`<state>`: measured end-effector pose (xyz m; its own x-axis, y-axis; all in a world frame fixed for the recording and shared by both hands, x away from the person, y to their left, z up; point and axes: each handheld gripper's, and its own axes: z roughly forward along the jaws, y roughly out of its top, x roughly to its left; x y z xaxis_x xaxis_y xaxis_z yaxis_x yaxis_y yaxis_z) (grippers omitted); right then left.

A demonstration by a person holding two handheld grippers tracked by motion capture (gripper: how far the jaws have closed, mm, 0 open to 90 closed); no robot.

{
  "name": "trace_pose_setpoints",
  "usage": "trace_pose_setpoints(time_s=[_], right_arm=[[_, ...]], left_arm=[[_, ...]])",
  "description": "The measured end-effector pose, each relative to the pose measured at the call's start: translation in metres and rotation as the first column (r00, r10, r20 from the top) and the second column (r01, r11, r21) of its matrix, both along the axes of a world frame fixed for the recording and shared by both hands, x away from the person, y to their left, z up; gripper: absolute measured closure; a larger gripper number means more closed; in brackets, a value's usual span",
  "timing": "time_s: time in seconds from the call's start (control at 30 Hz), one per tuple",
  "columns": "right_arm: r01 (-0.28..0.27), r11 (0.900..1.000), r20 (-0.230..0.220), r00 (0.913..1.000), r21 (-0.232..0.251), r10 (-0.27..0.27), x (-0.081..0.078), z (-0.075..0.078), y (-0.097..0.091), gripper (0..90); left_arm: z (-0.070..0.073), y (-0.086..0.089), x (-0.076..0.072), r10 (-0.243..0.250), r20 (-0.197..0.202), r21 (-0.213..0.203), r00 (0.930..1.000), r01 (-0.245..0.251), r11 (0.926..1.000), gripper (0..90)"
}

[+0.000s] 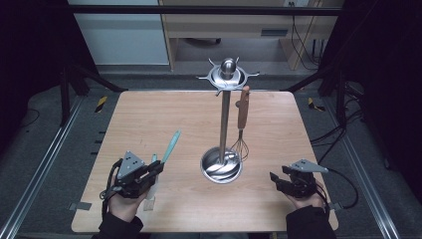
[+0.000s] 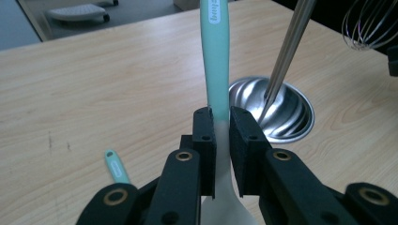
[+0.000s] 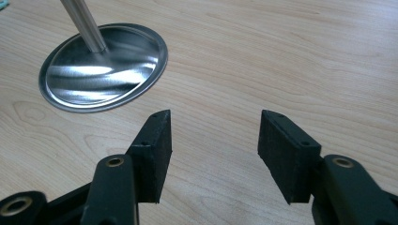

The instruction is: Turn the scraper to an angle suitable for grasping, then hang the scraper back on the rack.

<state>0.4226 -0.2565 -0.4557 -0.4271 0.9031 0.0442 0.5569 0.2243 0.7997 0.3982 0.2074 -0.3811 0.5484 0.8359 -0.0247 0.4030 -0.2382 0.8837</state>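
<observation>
My left gripper [image 1: 158, 167] [image 2: 222, 127] is shut on a spatula [image 1: 170, 145] [image 2: 215, 51]. Its teal handle points up and away, toward the stand, and its white head sticks out below the jaws. A steel utensil stand [image 1: 224, 119] rises from a round dished base [image 1: 221, 168] [image 2: 286, 110] [image 3: 105, 70] at the table's middle. A whisk [image 1: 242, 112] with a wooden handle hangs from one hook of the stand, and its wires [image 2: 371, 23] show at the upper right of the left gripper view. My right gripper [image 1: 278, 174] [image 3: 213, 136] stands open over bare wood, right of the base, holding nothing.
A second small teal handle [image 2: 115, 166] lies on the wooden table [image 1: 149, 114] to the left of my left gripper. The stand's top ring [image 1: 227, 74] carries several hooks. Dark frame rails run along both table sides.
</observation>
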Motion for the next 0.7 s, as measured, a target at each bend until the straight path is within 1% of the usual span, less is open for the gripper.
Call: trace_pose_setpoints(time_s=[0.13, 0.17, 0.27, 0.3, 0.57, 0.7], right_arm=[[-0.002, 1.0000, 0.003, 1.0000, -0.003, 0.002, 0.000, 0.000, -0.001, 44.8], [-0.001, 1.0000, 0.002, 1.0000, -0.003, 0.001, 0.000, 0.000, 0.000, 44.8], [0.002, 1.0000, 0.002, 1.0000, -0.003, -0.002, 0.001, 0.000, -0.001, 44.7], [0.003, 1.0000, 0.001, 1.0000, -0.003, -0.003, 0.001, 0.000, -0.001, 44.7], [0.002, 1.0000, -0.002, 1.0000, 0.001, -0.002, 0.001, 0.000, -0.001, 44.6], [-0.003, 1.0000, 0.003, 1.0000, -0.008, 0.003, 0.001, -0.001, 0.000, 44.5]], left_arm=[[0.007, 0.002, -0.004, 0.001, 0.029, -0.024, 0.9996, 0.000, 0.9997, 80.6], [0.009, 0.003, -0.005, -0.001, 0.044, -0.031, 0.9990, 0.002, 0.9995, 80.6], [0.016, 0.004, -0.010, -0.007, 0.071, -0.048, 0.9975, 0.011, 0.9988, 80.6], [0.018, 0.004, -0.011, -0.014, 0.073, -0.049, 0.9972, 0.018, 0.9986, 80.6], [0.034, 0.002, -0.023, -0.027, 0.136, -0.073, 0.9904, 0.037, 0.9967, 80.6], [0.041, 0.000, -0.029, -0.033, 0.161, -0.074, 0.9863, 0.046, 0.9962, 80.6]])
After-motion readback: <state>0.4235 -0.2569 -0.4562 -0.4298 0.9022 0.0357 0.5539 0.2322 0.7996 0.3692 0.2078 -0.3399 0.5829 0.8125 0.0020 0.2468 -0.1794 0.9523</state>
